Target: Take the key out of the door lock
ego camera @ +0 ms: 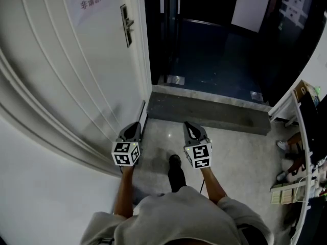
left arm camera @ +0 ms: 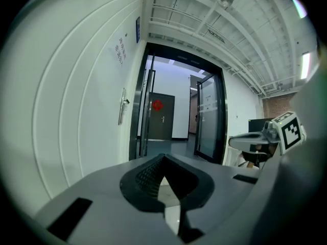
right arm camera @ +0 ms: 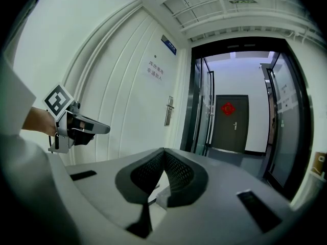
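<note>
At the far left a tall white panelled door point(ego camera: 76, 75) is standing open, with a white paper notice with red characters point(ego camera: 91, 0) near its top. Close to the door's free edge a slim metal lock plate with a lever handle point(ego camera: 126, 24) is sitting on the door's face. The key is not showing up in any view (the plate itself is reading as little more than a narrow strip with the lever jutting out), so whether it is sitting in the lock cannot be told.

Low beside the door's bottom corner the left gripper point(ego camera: 134, 125) is hanging at the end of a bare forearm, well apart from the lock plate. Its jaws are meeting at the tips and gripping nothing.

Between the two tools a black shoe point(ego camera: 175, 170) is resting on the pale floor.

Just to the right, level with its partner, the right gripper point(ego camera: 188, 125) is pointing the same way toward the doorway. Its jaws are likewise pressed fully together and carrying nothing.

Ahead of both tips a grey stone threshold point(ego camera: 204, 111) is lying across the opening. Beyond it, down the corridor, a dark door with a red ornament point(right arm camera: 232, 120) is facing this way.
</note>
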{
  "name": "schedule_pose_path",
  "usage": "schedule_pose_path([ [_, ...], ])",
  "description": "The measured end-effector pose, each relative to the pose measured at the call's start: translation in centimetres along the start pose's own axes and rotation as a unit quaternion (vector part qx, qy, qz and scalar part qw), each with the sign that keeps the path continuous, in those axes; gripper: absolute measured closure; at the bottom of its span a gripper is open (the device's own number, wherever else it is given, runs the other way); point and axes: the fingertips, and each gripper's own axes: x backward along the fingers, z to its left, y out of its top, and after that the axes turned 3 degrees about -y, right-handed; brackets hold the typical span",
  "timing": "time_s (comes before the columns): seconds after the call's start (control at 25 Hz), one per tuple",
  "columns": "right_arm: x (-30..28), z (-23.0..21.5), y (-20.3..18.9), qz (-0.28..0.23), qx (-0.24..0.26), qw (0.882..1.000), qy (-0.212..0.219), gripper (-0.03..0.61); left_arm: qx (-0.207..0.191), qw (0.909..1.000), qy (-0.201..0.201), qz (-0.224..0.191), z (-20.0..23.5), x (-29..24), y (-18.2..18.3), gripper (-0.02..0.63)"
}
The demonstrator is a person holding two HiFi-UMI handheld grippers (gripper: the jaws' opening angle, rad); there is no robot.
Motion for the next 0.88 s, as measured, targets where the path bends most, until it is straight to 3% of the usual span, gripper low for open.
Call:
schedule_pose_path([
  [0.4,-9.2,-4.7,-0.7,0.000,-0.005,1.000,0.017,0.555,0.001,0.9999,0.016,0.005,3.6,-9.1,1.3,0.595],
  [0.88,-25.5,-14.8,0.8,-0.007,-0.001,0.999,0.044,0.555,0.000,0.9992,0.040,0.005,9.4,-26.0,6.6,0.595],
])
